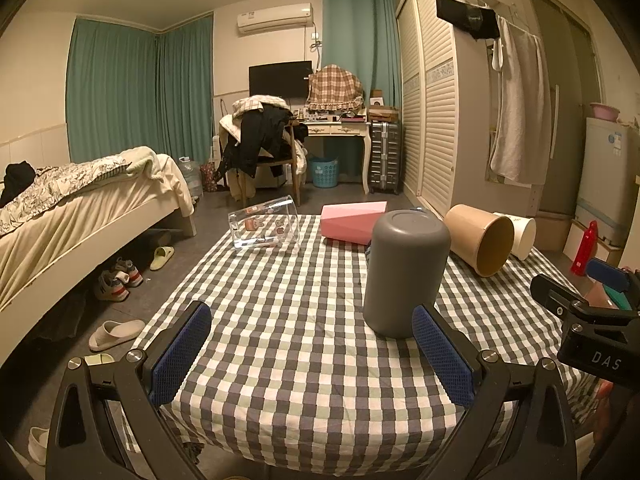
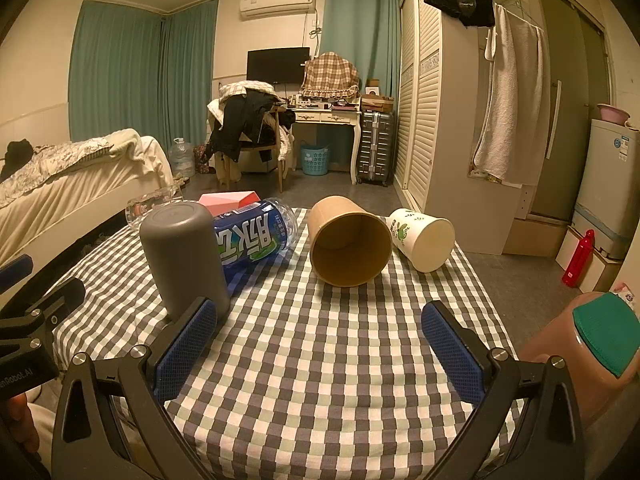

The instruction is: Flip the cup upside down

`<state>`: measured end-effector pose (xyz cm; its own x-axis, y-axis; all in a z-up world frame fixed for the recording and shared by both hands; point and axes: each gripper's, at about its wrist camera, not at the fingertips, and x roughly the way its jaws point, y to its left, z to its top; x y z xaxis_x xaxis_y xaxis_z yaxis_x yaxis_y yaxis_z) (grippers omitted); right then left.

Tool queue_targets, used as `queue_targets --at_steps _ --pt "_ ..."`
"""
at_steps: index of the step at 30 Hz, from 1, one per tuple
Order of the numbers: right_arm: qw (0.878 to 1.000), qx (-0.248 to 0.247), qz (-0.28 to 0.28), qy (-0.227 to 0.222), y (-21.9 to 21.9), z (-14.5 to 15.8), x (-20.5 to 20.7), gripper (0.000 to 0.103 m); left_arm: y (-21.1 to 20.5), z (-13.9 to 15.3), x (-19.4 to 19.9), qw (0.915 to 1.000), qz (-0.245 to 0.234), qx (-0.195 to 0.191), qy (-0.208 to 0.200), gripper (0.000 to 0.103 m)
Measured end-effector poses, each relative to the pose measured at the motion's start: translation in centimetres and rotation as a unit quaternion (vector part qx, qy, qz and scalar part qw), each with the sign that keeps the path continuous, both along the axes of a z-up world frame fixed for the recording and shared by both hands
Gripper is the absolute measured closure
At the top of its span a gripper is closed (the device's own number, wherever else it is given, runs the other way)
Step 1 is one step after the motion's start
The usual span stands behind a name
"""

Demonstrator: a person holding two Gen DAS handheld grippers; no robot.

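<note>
A grey cup (image 1: 406,272) stands upside down on the checked tablecloth (image 1: 288,320), its closed base up. It also shows in the right wrist view (image 2: 182,258), at the left. My left gripper (image 1: 312,352) is open and empty, its right finger just in front of the grey cup's foot. My right gripper (image 2: 320,348) is open and empty, its left finger close to the grey cup. A brown paper cup (image 2: 348,240) and a white printed cup (image 2: 424,242) lie on their sides at the far right. A clear glass (image 1: 266,226) lies on its side at the far left.
A pink box (image 1: 352,222) and a blue bottle (image 2: 256,238) lie behind the grey cup. A brown container with a green lid (image 2: 588,344) stands at the table's right edge. A bed (image 1: 80,208) is at the left, a wardrobe (image 1: 436,92) at the right.
</note>
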<state>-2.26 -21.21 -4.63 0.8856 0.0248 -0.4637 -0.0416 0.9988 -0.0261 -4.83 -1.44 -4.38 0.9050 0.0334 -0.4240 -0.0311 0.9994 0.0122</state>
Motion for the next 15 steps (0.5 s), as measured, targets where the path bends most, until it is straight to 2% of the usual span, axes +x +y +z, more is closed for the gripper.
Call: queue_targets --at_steps 15 --pt "1.0 -0.001 0.0 0.0 0.0 -0.03 0.02 0.0 -0.06 0.02 0.05 1.0 0.0 0.001 0.001 0.0"
